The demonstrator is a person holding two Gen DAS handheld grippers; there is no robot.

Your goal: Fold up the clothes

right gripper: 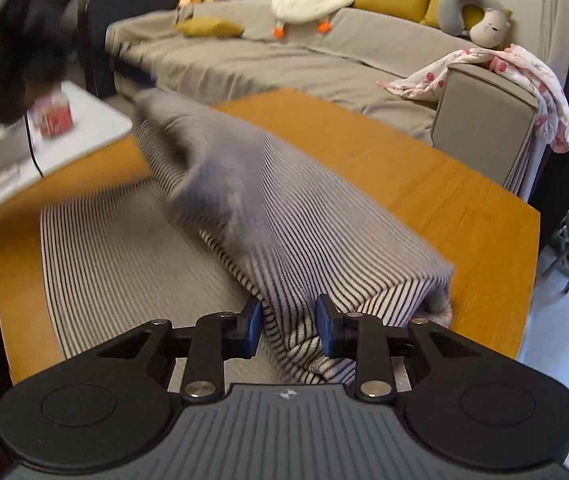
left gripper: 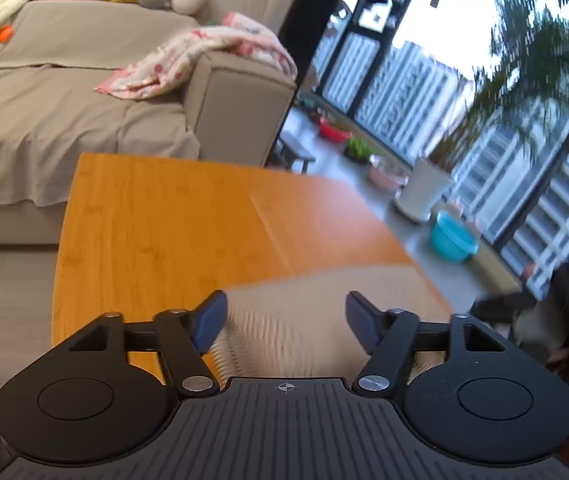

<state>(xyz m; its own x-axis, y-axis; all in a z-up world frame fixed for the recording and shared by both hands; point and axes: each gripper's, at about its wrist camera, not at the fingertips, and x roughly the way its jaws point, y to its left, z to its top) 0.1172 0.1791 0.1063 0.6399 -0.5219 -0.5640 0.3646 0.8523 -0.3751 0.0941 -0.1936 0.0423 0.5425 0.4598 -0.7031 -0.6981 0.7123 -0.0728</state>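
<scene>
One striped garment point(right gripper: 244, 208) in play, on the wooden table point(right gripper: 424, 184): part lies flat on the left, the rest is lifted into a fold running up to the right gripper point(right gripper: 289, 330).

Left gripper point(left gripper: 286, 320): fingers wide apart, holding nothing, hovering over the garment's edge point(left gripper: 304, 312) and the table point(left gripper: 156, 220).

Right gripper: clamped on a bunched fold of the striped cloth.

Risks, my read:
- Pinch looks shallow and bunched, so cloth could slip out mid-swing and the fold collapse.
- With only one corner held and the left side idle, the fold will likely land skewed or wrinkled.
- Lifted cloth swings near the white side table point(right gripper: 96, 120) at left and could catch the red-and-white cup point(right gripper: 54, 116).
- Both views are motion-blurred, so edges are hard to judge.

Count: two grippers, one garment, one wooden table, one side table, one cup, one sofa point(right gripper: 284, 64).
</scene>
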